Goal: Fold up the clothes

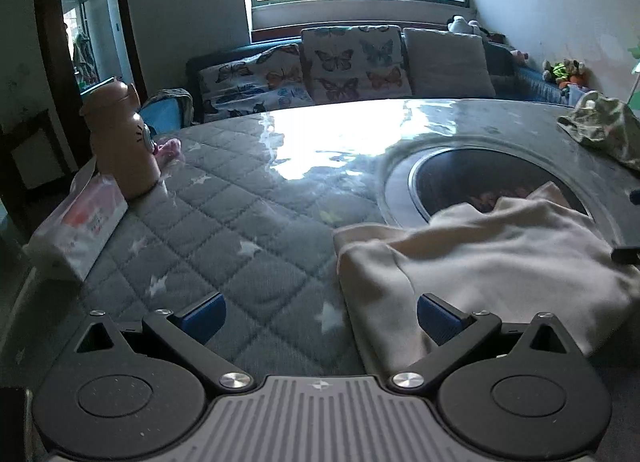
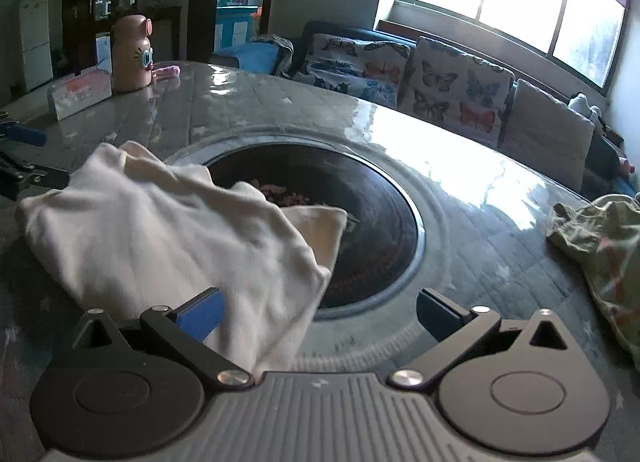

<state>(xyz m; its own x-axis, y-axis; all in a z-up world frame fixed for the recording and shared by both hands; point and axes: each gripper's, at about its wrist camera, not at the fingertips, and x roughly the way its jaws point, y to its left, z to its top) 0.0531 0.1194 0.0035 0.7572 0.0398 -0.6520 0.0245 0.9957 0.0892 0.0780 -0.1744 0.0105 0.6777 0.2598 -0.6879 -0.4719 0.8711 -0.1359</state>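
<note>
A cream-white garment [image 1: 480, 262] lies bunched and partly folded on the quilted grey table [image 1: 240, 229], with one edge over the dark round inset [image 1: 472, 177]. My left gripper [image 1: 320, 318] is open just in front of the garment's left near corner, nothing between its fingers. In the right wrist view the same white garment [image 2: 168, 238] lies left of centre and my right gripper [image 2: 318, 314] is open at its near right edge, holding nothing. A camouflage-patterned garment [image 2: 600, 246] lies crumpled at the table's right, also seen as the camouflage garment [image 1: 604, 129].
A pink bottle [image 1: 120, 141] and a tissue box [image 1: 76, 229] stand at the table's left edge. The dark round inset [image 2: 360, 221] sits mid-table. Behind the table runs a sofa with butterfly cushions [image 1: 352, 61] under a bright window.
</note>
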